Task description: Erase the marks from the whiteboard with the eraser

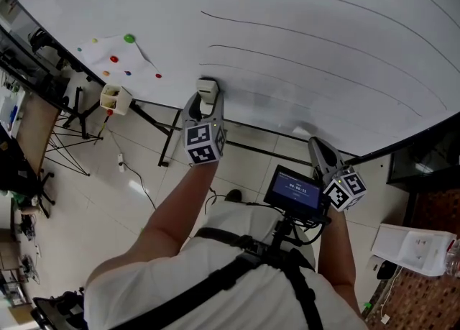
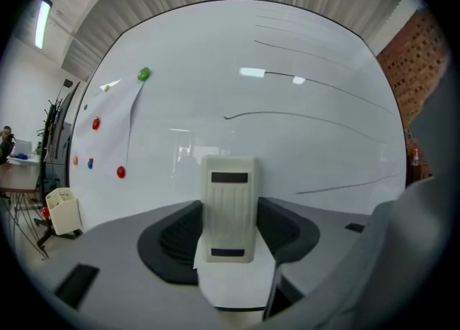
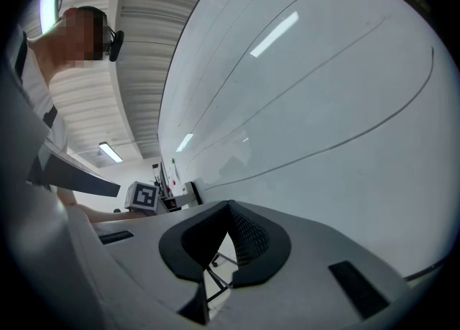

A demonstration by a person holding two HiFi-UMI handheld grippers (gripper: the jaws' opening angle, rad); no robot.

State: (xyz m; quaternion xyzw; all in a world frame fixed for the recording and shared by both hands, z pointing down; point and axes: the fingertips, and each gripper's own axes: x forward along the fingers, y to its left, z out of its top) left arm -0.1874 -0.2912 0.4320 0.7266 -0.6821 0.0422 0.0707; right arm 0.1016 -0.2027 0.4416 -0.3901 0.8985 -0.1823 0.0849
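The whiteboard (image 1: 302, 5) carries several long curved black lines (image 1: 309, 41). My left gripper (image 1: 207, 97) is shut on a cream ribbed eraser (image 1: 208, 91), held at the board's lower part below the lowest line. In the left gripper view the eraser (image 2: 230, 210) stands upright between the dark pads (image 2: 284, 231), with black lines (image 2: 287, 114) above it on the board. My right gripper (image 1: 320, 150) is shut and holds nothing, close to the board's lower edge. In the right gripper view its jaws (image 3: 228, 239) meet, and black lines (image 3: 323, 149) curve across the board beside them.
A paper sheet (image 1: 118, 55) with coloured magnets, one of them green (image 1: 129, 37), hangs at the board's left. A cream holder (image 1: 115, 98) sits below it. Board stand legs (image 1: 169, 138) rest on the tiled floor. A small screen (image 1: 295, 192) is mounted at my chest.
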